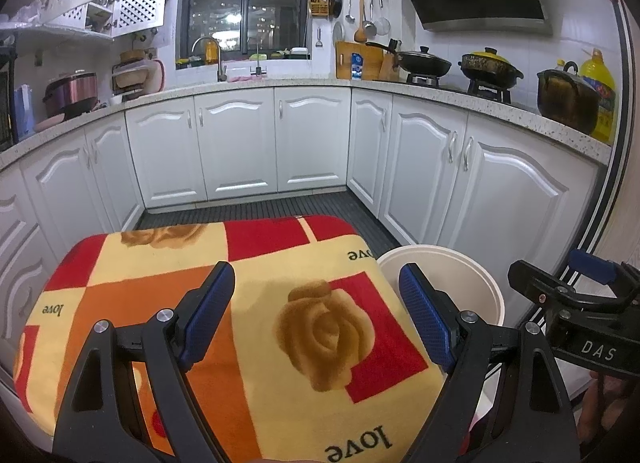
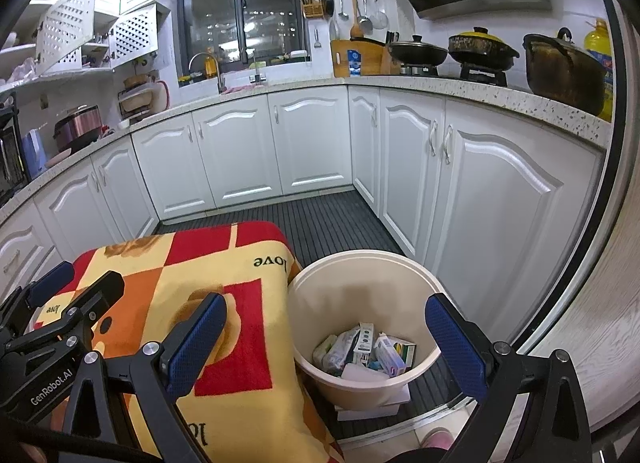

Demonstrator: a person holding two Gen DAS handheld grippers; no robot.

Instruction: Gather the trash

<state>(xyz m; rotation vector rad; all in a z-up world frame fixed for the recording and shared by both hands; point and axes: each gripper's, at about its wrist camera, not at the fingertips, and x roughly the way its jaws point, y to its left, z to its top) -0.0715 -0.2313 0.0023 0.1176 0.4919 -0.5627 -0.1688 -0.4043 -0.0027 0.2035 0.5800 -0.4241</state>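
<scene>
Hovering over a cloth-draped surface (image 1: 248,303), the left gripper (image 1: 316,315) is standing with its blue-padded fingers (image 1: 208,315) spread wide and nothing between them; the right gripper (image 2: 326,343) is likewise standing spread and empty, pointing down toward the cream bucket (image 2: 320,283) just beside the cloth's edge. Item: the bucket, sitting on the dark slatted floor mat (image 2: 328,219) atop a flat white piece, is already holding the collected trash (image 2: 366,349) (small cartons, wrappers, a white packet; exact kinds too small to tell). Item: the patterned cloth, in red, orange and yellow blocks, is showing no loose scrap on the parts in view. Judgement: the collecting is looking close to done, so the step in hand is a check for leftovers. Doing it well is meaning keeping both sets of fingers parted, sweeping the view along the cloth and the floor by the bucket, and keeping the two grippers from knocking together or tipping the perched bucket.
</scene>
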